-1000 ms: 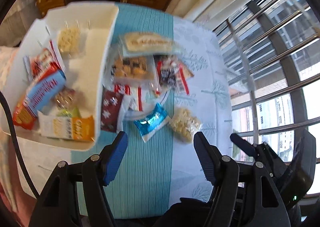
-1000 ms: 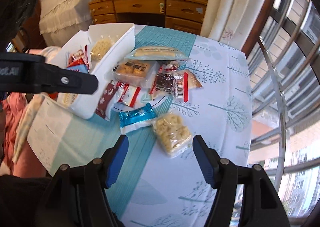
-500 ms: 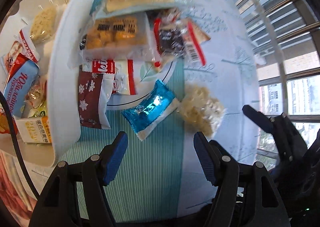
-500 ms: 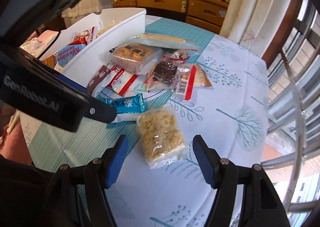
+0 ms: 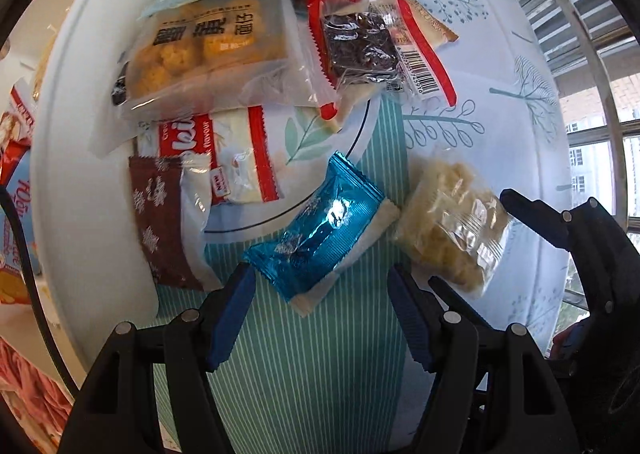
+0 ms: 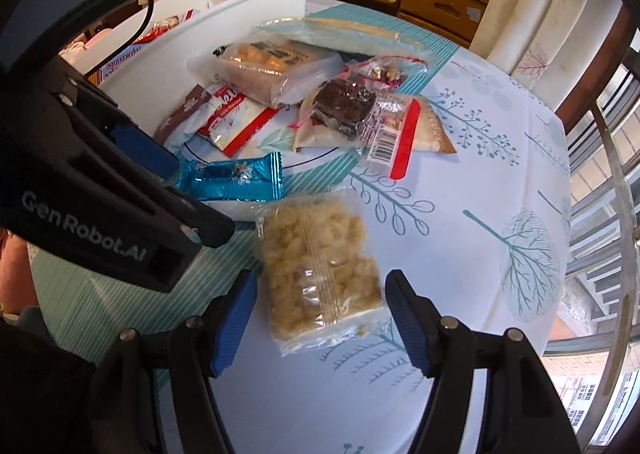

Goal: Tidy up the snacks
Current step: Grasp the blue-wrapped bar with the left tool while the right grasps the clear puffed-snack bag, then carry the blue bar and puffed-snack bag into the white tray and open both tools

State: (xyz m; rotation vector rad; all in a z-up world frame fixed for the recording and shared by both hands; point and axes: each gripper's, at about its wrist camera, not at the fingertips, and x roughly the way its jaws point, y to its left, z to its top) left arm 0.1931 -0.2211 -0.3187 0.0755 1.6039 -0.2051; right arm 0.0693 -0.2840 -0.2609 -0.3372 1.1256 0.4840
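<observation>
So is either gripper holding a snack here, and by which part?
Nothing is held. The left gripper stands open over the blue foil packet; the right gripper stands open around the clear puffed-snack bag, pads apart from it.

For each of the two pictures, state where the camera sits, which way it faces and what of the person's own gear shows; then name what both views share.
Left wrist: on the left gripper, facing steeply down at the blue packet; its open jaws and the right gripper show.
Right wrist: on the right gripper, tilted down at the clear puffed-snack bag; its open jaws and the left gripper show.
Shared: both packets, the white bin.
</observation>
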